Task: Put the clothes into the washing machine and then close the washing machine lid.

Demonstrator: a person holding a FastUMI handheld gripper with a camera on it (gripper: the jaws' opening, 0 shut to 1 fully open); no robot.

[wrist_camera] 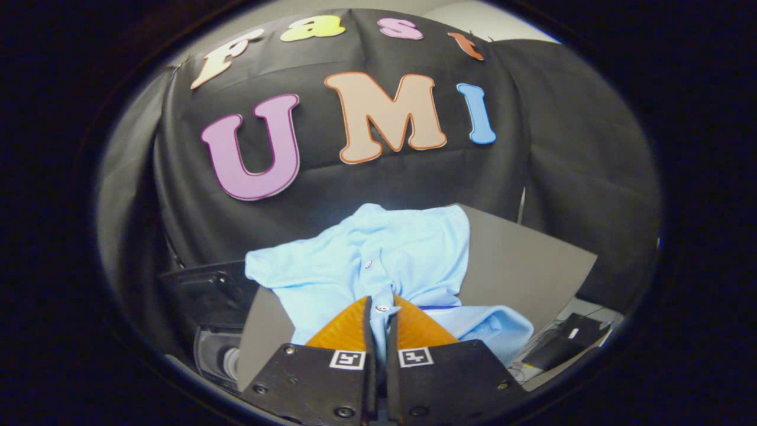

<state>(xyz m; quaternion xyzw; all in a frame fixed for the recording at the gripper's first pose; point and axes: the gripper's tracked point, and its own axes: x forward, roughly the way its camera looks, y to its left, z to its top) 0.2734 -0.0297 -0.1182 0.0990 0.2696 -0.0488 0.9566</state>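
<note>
A light blue buttoned shirt [378, 260] lies spread on a grey table top [520, 266], reaching away from the fingers. My gripper [381, 307] is shut on the shirt: both fingers pinch a fold of its button placket, and the cloth bunches up around them. To the left of the table and lower down, a dark machine [204, 290] with a clear round lid part [216, 355] is partly visible; whether its lid is up or down I cannot tell.
Black cloth walls stand close behind the table and on both sides. Past the table's right edge a dark box [568, 340] and some cables lie on a pale surface.
</note>
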